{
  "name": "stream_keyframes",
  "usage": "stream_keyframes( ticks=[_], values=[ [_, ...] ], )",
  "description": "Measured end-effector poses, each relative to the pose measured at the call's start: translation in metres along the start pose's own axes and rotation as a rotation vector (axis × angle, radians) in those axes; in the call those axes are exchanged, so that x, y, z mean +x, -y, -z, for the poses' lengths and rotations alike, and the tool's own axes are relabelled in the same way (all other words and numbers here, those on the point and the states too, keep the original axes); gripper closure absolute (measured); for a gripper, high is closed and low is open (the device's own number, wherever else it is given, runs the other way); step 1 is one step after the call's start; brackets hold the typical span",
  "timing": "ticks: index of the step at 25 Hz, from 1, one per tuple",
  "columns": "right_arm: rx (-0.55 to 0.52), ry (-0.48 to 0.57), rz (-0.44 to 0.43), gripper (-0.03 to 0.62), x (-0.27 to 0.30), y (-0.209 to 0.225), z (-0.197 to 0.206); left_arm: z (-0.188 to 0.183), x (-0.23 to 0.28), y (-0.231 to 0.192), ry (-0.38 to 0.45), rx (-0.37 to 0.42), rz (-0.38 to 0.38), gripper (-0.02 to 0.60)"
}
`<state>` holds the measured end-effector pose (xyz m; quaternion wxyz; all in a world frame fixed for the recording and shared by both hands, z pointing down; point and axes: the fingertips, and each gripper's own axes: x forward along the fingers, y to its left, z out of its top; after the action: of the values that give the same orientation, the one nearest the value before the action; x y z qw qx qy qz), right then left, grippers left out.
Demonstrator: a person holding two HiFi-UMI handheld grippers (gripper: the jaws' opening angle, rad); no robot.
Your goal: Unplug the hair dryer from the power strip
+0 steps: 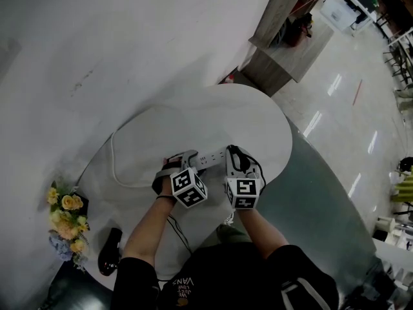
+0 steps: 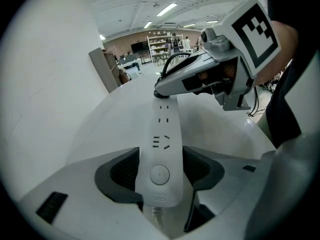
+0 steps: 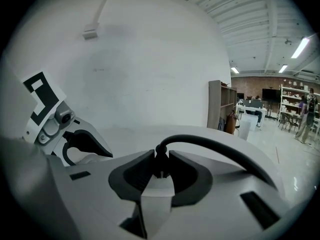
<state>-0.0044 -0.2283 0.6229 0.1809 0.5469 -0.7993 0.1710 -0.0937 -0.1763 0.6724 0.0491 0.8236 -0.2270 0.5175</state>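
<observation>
A long white plastic power strip [image 1: 210,158] is laid flat on a white round-edged surface [image 1: 193,118], roughly across its middle, with its sockets facing up. The switch end of the strip [image 2: 161,134] is clamped from both sides by the fingers of the left gripper [image 2: 160,170], the dark pads being pressed against its long edges just beside the round button. At the far end, a black plug [image 3: 160,160] is seated in the last socket and is pinched at its neck by the fingers of the right gripper [image 3: 160,171], which are closed tight on it. A thick black cable [image 3: 215,146] is seen arching up from the plug and away to the right.

In the head view the left gripper [image 1: 173,165] and the right gripper [image 1: 233,155] are held close together, side by side, over the strip. A thin white cord [image 1: 116,166] is looped from the strip towards the left rim. Bare surface is left open beyond the strip up to the white wall, and a narrower band to the right before the curved edge. A bunch of yellow and pale flowers [image 1: 68,221] is placed well apart at the lower left
</observation>
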Motion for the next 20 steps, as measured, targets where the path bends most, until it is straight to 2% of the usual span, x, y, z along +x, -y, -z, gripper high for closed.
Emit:
stream_keyframes(
  ticks=[6, 10, 20],
  values=[
    [-0.029, 0.000, -0.005, 0.490, -0.002, 0.000, -0.001, 0.000, 0.000, 0.001, -0.018, -0.003, 0.007, 0.295],
    [-0.041, 0.057, -0.012, 0.490, -0.008, 0.000, -0.015, 0.000, 0.001, -0.001, -0.020, -0.011, 0.007, 0.295],
    [-0.008, 0.064, -0.030, 0.490, -0.016, 0.006, -0.021, 0.001, 0.001, 0.000, -0.020, -0.012, 0.010, 0.295]
  ],
)
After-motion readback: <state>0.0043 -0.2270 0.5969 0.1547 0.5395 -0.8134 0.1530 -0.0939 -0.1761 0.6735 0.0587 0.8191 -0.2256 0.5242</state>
